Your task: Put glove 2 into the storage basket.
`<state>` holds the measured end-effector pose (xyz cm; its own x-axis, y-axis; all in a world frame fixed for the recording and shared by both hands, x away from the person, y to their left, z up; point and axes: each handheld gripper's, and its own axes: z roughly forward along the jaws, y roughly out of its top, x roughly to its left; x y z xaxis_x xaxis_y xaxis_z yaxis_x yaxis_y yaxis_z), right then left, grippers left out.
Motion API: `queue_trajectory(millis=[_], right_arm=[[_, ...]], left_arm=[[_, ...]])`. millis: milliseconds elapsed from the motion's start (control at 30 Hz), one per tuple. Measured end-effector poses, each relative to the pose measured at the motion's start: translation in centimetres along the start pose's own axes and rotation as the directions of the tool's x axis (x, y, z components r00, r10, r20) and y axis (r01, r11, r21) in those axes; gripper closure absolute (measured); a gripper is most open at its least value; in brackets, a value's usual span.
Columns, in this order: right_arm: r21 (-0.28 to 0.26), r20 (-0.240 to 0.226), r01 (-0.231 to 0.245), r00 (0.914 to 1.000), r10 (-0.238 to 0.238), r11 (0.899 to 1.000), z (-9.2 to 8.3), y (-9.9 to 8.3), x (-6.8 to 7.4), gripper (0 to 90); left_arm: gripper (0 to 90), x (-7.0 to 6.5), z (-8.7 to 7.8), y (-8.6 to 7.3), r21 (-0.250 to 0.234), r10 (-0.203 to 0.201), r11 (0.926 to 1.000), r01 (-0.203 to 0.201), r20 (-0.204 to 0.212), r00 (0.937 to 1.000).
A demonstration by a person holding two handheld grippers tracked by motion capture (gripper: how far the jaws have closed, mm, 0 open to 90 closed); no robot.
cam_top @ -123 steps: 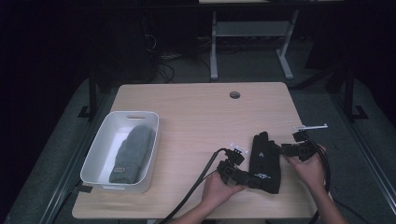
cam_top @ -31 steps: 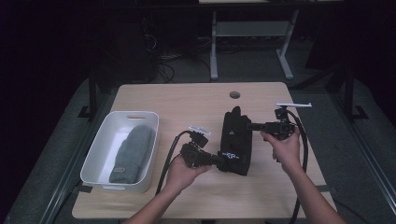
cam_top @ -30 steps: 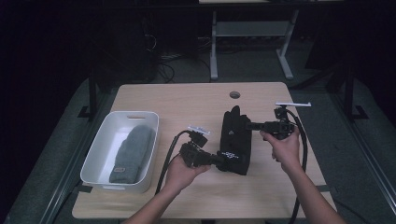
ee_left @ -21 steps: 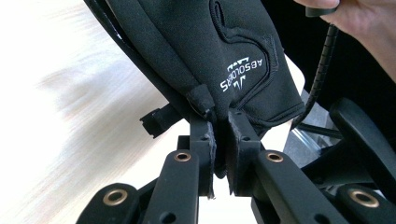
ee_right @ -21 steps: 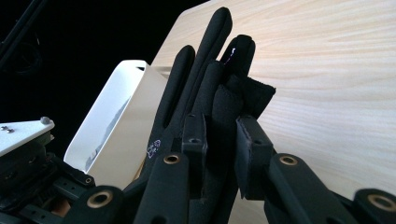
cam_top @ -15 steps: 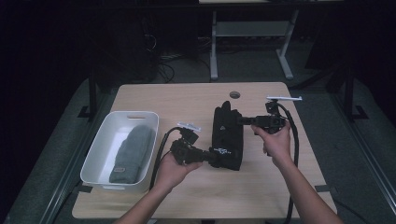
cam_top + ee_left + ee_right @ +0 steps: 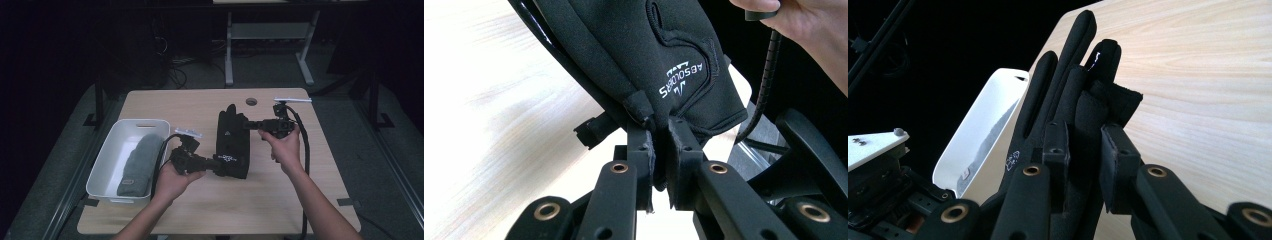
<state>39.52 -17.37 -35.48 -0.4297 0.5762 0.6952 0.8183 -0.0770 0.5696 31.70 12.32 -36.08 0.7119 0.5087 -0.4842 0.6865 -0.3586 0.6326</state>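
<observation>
Pale wood table point(image 7: 300, 200) under dark surroundings: nearest, the left gripper point(image 7: 212, 163) is clamped on the cuff of a black glove point(image 7: 232, 142), held just above the middle of the tabletop; farther off, the right gripper point(image 7: 250, 125) pinches its finger end. At the left edge a white bin point(image 7: 107, 160) holds a grey cloth point(image 7: 137, 165).

white bin point(image 7: 111, 165), grey cloth point(image 7: 137, 164), wooden table point(image 7: 200, 105)
</observation>
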Motion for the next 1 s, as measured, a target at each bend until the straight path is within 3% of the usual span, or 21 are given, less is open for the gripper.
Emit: queue_trajectory(millis=[1000], right_arm=[[0.026,-0.044,0.063,0.9971,-0.062,0.998,3.7,2.4,4.3,75.2]], left_arm=[[82.9,1.5,-4.9,-0.8,-0.055,-0.021,0.9983,0.019,-0.031,0.9993]])
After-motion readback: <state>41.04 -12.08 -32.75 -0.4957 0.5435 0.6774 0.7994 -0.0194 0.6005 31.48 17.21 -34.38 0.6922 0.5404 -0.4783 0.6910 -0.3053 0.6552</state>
